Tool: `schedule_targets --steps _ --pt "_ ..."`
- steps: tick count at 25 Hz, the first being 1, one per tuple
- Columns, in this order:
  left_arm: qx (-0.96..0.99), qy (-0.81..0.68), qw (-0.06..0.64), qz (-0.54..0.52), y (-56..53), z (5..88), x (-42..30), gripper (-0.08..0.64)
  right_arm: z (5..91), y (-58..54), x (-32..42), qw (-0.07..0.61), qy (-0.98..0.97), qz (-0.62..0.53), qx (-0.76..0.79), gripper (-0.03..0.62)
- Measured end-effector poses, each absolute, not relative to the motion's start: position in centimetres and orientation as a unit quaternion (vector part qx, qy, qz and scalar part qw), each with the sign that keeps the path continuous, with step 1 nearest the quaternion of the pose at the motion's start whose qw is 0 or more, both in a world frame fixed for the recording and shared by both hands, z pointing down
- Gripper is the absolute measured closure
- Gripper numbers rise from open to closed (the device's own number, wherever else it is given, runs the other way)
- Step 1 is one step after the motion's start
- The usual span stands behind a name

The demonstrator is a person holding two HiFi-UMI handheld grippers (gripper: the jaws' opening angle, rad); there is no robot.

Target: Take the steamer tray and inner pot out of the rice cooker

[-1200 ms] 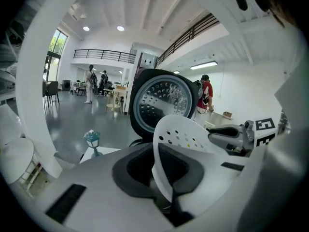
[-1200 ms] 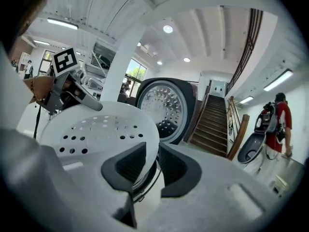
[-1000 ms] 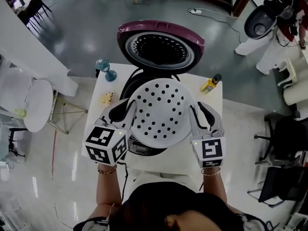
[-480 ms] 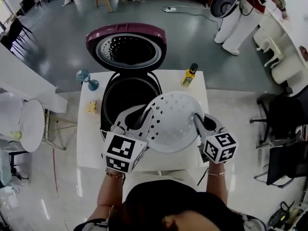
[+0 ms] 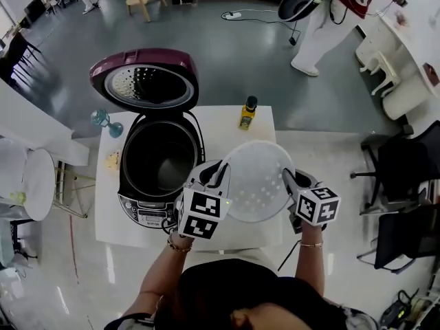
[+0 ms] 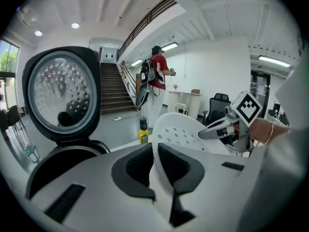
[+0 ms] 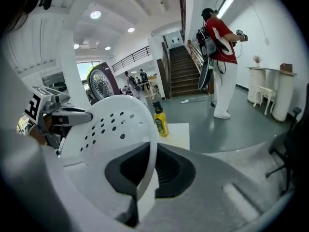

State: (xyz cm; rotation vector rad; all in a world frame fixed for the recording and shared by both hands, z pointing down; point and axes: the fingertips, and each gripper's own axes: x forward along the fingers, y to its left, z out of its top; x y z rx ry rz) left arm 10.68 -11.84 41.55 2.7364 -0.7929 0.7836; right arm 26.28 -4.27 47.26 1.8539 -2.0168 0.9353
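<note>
Moved since the earlier frames: the steamer tray (image 5: 258,181) was over the mouth of the rice cooker (image 5: 146,210), now it hangs just right of the cooker above the white table (image 5: 265,234) — both grippers swung it over. Cooker stands open, lid (image 5: 144,80) tipped back; the dark inner pot (image 5: 159,162) looks still seated inside. Tray is a round shallow white dish dotted with small holes, slightly tilted. The left gripper (image 5: 221,174) pinches its rim on the side nearer the cooker; the right gripper (image 5: 289,179) has just been closing and now clamps the far rim, thin plastic edge between its pads. Step in hand, I'd say: setting the tray down — first half of the job. Next I need to lower it level onto bare table right of the cooker, short of the yellow bottle (image 5: 247,113) behind, let go with both, then go for the pot.
</note>
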Motion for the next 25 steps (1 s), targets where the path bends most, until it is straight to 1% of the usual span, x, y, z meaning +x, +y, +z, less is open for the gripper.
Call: schedule_targets --steps 3,7,12,16,20,25 --pt "0.913 -0.271 0.113 0.281 -11.8 44.6 13.4 0.525 49.4 -4.4 29.3 0.159 -0.686 0.329 0.629 0.575" --pt "0.895 -0.288 0.158 0.303 -12.0 49.5 15.9 0.525 53.2 -5.0 32.2 0.202 -0.684 0.355 0.605 0.575" --pt "0.869 -0.325 0.194 0.32 -13.8 54.6 17.1 0.526 57.6 -7.8 34.0 0.226 -0.693 0.38 0.57 0.575" --pt "0.837 -0.359 0.223 0.347 -14.7 58.4 16.4 0.526 60.3 -10.8 34.0 0.262 -0.706 0.381 0.537 0.575" --pt "0.812 -0.39 0.257 0.35 -15.9 60.8 15.1 0.526 62.3 -13.9 33.0 0.294 -0.722 0.379 0.499 0.575" --pt "0.787 -0.419 0.279 0.356 -17.5 62.8 14.2 0.525 64.4 -17.0 32.1 0.311 -0.738 0.387 0.458 0.575"
